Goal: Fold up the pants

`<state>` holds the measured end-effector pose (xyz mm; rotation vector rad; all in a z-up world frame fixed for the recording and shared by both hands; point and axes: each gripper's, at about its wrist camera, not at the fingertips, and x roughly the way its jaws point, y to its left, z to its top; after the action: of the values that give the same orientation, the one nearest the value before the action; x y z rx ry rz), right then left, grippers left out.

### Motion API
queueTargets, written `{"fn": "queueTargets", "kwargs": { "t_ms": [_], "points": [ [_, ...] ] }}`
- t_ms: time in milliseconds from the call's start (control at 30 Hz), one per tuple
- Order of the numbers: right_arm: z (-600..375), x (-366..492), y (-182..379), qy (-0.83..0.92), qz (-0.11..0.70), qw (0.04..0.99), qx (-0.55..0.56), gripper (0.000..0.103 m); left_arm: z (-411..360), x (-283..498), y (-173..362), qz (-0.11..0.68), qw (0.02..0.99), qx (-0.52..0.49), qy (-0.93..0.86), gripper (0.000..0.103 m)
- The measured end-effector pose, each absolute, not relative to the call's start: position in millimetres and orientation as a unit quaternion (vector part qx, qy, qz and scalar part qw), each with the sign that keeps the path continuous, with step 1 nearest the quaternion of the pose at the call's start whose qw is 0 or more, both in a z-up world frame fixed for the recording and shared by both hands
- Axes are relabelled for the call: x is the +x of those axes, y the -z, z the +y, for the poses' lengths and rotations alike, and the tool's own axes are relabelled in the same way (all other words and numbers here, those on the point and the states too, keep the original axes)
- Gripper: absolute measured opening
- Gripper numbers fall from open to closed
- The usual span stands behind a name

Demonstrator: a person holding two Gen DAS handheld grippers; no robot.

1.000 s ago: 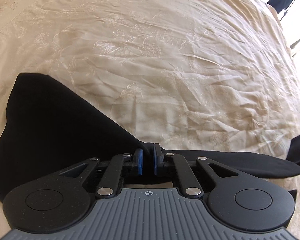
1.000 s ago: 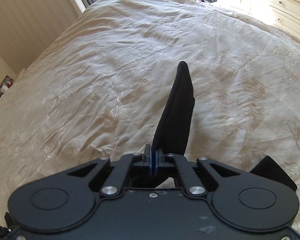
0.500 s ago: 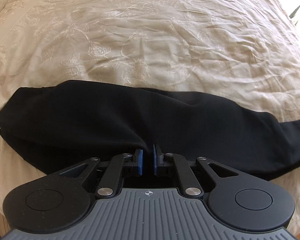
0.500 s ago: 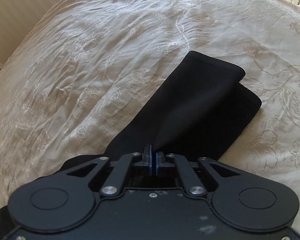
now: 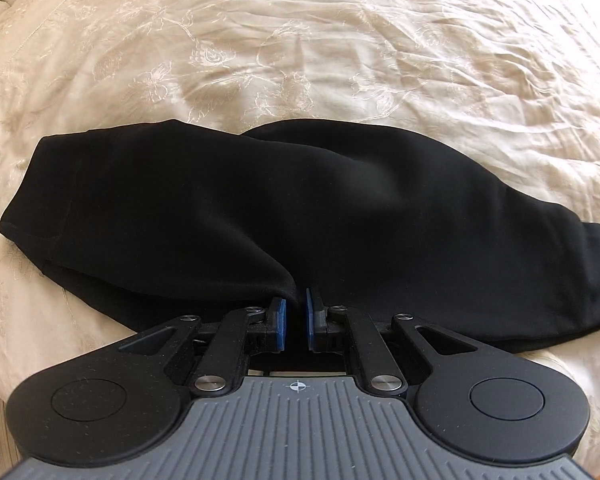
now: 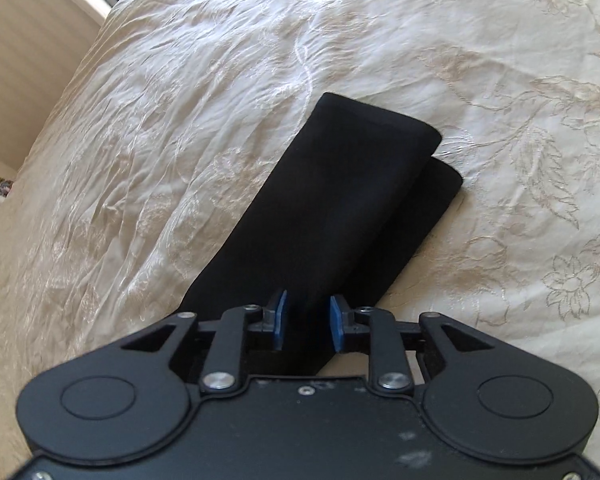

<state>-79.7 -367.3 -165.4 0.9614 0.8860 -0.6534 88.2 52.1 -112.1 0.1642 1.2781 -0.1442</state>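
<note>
Lying doubled on the bed (image 5: 340,60), black pants (image 5: 300,208) now rest flat, left tongs (image 5: 296,322) pinching them, right tongs (image 6: 305,320) just parted around cloth.

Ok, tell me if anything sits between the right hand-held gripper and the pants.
Nothing visible. The right hand-held gripper has just been opening, with the black pants directly between its pads on the bedspread.

The left claw (image 5: 296,318) pinches the black pants (image 5: 340,220) spread across the cream bedspread (image 5: 340,48).
</note>
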Motion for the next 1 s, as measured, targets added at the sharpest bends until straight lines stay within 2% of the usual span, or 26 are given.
{"fn": "queueTargets", "kwargs": {
  "t_ms": [200, 233, 267, 433, 600, 700, 900, 967, 1000],
  "points": [
    [-391, -93, 178, 0.308, 0.382, 0.728, 0.479, 0.028, 48, 88, 112, 0.595, 0.798, 0.082, 0.057, 0.01],
    [-392, -92, 176, 0.302, 0.382, 0.732, 0.476, 0.019, 49, 88, 110, 0.594, 0.799, 0.081, 0.056, 0.01],
    [-392, -92, 171, 0.297, 0.382, 0.74, 0.468, 0.005, 50, 88, 107, 0.592, 0.8, 0.078, 0.056, 0.01],
    [-381, -96, 136, 0.275, 0.366, 0.776, 0.435, 0.005, 56, 77, 91, 0.58, 0.81, 0.076, 0.052, 0.01],
    [-385, -99, 172, 0.291, 0.432, 0.735, 0.435, 0.005, 51, 75, 114, 0.595, 0.796, 0.099, 0.04, 0.01],
    [-388, -103, 182, 0.29, 0.435, 0.726, 0.447, 0.007, 41, 74, 122, 0.594, 0.793, 0.128, 0.037, 0.01],
    [-389, -101, 175, 0.271, 0.447, 0.741, 0.422, 0.014, 40, 68, 116, 0.597, 0.794, 0.116, 0.024, 0.011],
    [-390, -101, 170, 0.268, 0.446, 0.744, 0.418, 0.022, 43, 61, 109, 0.593, 0.799, 0.103, 0.022, 0.012],
    [-390, -101, 168, 0.265, 0.446, 0.747, 0.416, 0.023, 44, 58, 106, 0.592, 0.799, 0.099, 0.02, 0.012]
  ]
}}
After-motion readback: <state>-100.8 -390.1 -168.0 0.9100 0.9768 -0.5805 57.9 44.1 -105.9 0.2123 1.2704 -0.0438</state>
